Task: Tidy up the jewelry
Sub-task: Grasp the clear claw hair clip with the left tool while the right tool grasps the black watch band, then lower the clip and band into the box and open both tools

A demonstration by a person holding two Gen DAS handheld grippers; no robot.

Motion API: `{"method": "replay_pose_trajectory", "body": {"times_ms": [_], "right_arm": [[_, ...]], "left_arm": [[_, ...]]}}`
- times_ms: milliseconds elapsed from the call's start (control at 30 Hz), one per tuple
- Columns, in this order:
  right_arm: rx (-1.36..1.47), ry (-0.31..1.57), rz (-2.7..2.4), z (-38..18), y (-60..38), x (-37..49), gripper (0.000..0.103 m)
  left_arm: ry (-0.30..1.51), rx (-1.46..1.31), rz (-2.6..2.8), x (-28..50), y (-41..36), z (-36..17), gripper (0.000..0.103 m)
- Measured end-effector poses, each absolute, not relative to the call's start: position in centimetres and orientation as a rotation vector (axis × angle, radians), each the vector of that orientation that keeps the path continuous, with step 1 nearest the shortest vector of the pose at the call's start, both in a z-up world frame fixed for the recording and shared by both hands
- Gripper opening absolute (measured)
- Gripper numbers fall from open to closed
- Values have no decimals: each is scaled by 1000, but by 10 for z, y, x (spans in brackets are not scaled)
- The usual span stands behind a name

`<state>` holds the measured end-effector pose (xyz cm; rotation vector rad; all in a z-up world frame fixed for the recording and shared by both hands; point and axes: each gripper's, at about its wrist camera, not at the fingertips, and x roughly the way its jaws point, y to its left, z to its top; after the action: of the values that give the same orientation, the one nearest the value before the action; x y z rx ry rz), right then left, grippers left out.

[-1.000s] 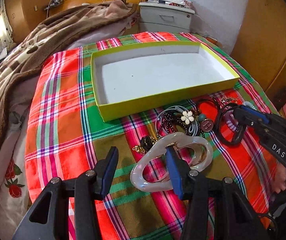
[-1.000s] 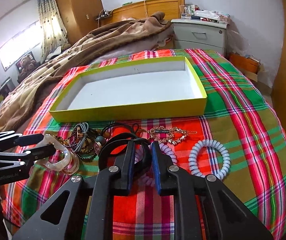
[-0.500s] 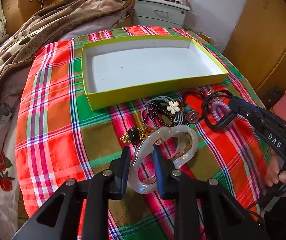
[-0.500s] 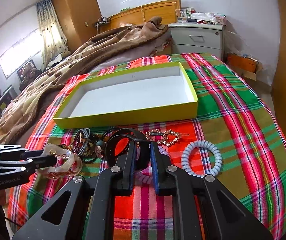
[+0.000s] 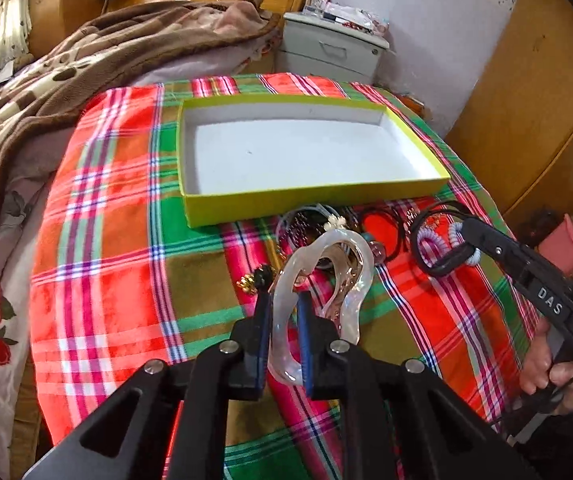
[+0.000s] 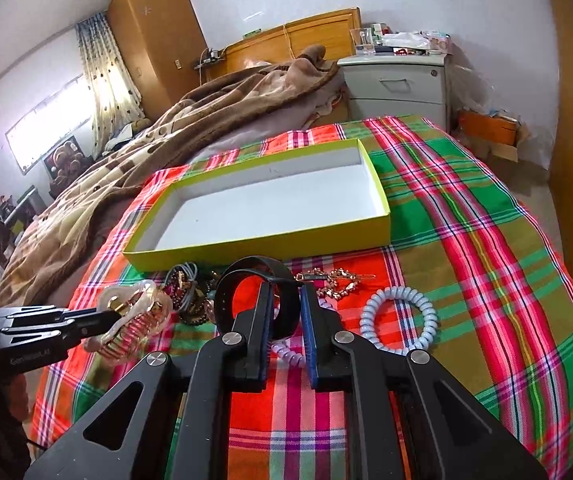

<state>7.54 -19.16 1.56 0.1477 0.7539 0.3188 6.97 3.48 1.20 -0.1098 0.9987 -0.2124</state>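
My left gripper [image 5: 282,300] is shut on a pearly white hair claw clip [image 5: 322,272] and holds it lifted off the plaid cloth; the clip also shows in the right wrist view [image 6: 134,320]. My right gripper [image 6: 288,292] is shut on a black band [image 6: 256,296], raised above the cloth; it also shows in the left wrist view [image 5: 434,248]. An open yellow-green box [image 5: 306,200] with a white, bare inside lies beyond both grippers. A pile of beads, cords and small pieces [image 5: 314,224] lies in front of the box.
A pale blue spiral hair tie [image 6: 400,316] and a gold hair clip [image 6: 338,280] lie on the cloth [image 6: 486,260] right of my right gripper. A brown blanket [image 5: 66,80] lies to the left. A grey nightstand [image 6: 398,88] stands behind.
My left gripper closed on the white claw clip and lifted it off the cloth. My right gripper rose with the black band in its fingers.
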Motion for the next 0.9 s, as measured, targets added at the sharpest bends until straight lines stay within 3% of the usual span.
{"method": "replay_pose_trajectory", "body": {"times_ms": [400,900], "right_arm": [[169,711,324,43,-198,89,14],[203,764,302,49,-204,184,14]], "left_arm": [[938,-157,-168,82,50,39,14],[903,-168,-127,163,59,54,14]]}}
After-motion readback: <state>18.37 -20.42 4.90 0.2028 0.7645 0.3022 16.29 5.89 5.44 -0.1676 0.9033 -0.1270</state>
